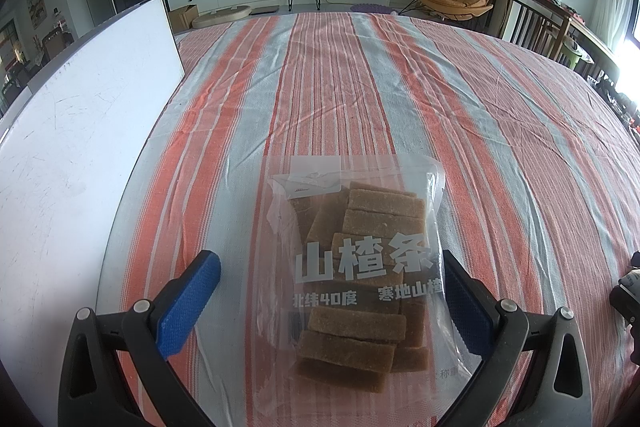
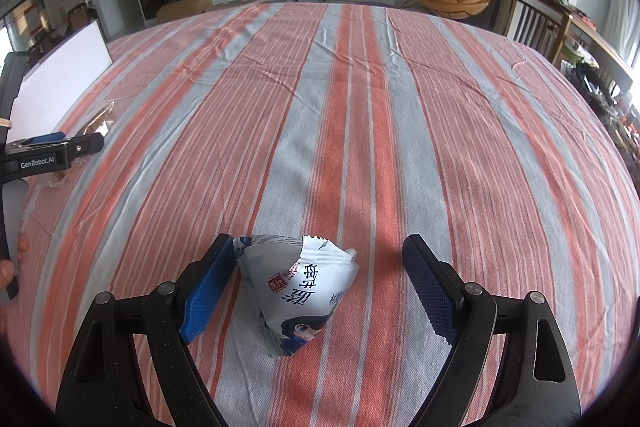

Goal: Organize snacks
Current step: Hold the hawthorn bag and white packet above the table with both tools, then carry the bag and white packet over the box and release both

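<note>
Blue-padded fingers (image 1: 192,301) of my left gripper (image 1: 332,291) stand spread wide, straddling a clear bag of brown snack bars (image 1: 356,267) that lies flat on the striped cloth (image 1: 360,87). Its far finger touches the bag's right edge; the near one stands clear of it. Nothing gripped.

My right gripper (image 2: 316,287) is likewise spread. A white snack packet (image 2: 296,287) with a cartoon figure sits crumpled between its fingers (image 2: 210,291), touching the left pad, apart from the right.

Orange, grey and white stripes cover the whole worktop. White board (image 1: 80,147) lies along the left edge, beside the bar bag. From the right wrist view I see the left gripper far left, a hand (image 2: 10,267) on its handle.
</note>
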The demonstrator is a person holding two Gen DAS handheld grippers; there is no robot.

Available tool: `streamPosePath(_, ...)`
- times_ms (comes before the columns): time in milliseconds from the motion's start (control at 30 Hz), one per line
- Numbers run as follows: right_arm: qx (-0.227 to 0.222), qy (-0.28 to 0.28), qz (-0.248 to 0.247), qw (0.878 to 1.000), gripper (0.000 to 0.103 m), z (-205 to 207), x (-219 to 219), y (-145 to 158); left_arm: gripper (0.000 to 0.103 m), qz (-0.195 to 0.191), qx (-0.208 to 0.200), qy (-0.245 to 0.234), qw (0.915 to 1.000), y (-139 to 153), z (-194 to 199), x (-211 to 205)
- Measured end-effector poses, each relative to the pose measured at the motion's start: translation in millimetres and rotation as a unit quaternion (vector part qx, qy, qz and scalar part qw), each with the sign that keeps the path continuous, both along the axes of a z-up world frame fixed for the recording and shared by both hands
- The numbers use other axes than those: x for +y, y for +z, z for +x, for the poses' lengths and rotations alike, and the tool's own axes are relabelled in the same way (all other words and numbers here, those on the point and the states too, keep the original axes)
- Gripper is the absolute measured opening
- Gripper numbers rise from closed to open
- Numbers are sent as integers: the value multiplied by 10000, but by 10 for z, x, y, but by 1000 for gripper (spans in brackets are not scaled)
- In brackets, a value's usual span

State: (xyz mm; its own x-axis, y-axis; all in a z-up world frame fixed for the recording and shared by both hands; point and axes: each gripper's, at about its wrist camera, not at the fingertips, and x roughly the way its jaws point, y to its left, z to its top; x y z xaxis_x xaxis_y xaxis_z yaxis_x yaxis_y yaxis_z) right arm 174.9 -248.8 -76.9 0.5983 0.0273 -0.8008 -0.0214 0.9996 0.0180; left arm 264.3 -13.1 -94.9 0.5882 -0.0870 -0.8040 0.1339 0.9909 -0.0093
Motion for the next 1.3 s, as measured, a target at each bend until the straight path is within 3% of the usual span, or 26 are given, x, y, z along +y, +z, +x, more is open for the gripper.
streamPosePath(500,0,-2,-1,10000,87,0,-1,0,103,-4,4,6,10000,-1,2,-1)
streamPosePath(600,-1,25,106,9999,87,4,-22,12,103,33,248,-103,9996,10,38,-8)
streamPosePath(667,12,140,770,9969,87,-24,-176,60,103,87,690,-356,9969,30,91,-10)
streamPosePath(733,-55,47,1789,9838,87,-105,-461,101,103,21,950,-520,9941,47,98,10)
streamPosePath(767,-60,-87,1872,9823,87,-138,-560,118,103,-145,1066,-619,9923,68,89,39)
streamPosePath(867,25,-56,1475,9890,88,-163,-640,140,103,-503,1179,-828,9883,110,43,86)
streamPosePath(1100,283,460,898,9945,86,-36,-200,146,102,-347,852,-859,9920,222,38,-38)
streamPosePath(1167,388,337,668,9964,84,29,-105,77,95,-287,929,-849,9916,198,64,-71)
streamPosePath(1200,407,256,487,9977,72,36,-77,67,72,-200,945,-864,9916,185,71,-89)
streamPosePath(1233,371,195,194,9989,55,37,-51,71,57,187,795,-838,9931,190,26,-130)
streamPosePath(1300,487,219,270,9982,54,43,-73,75,46,127,665,-989,9928,243,-36,-119)
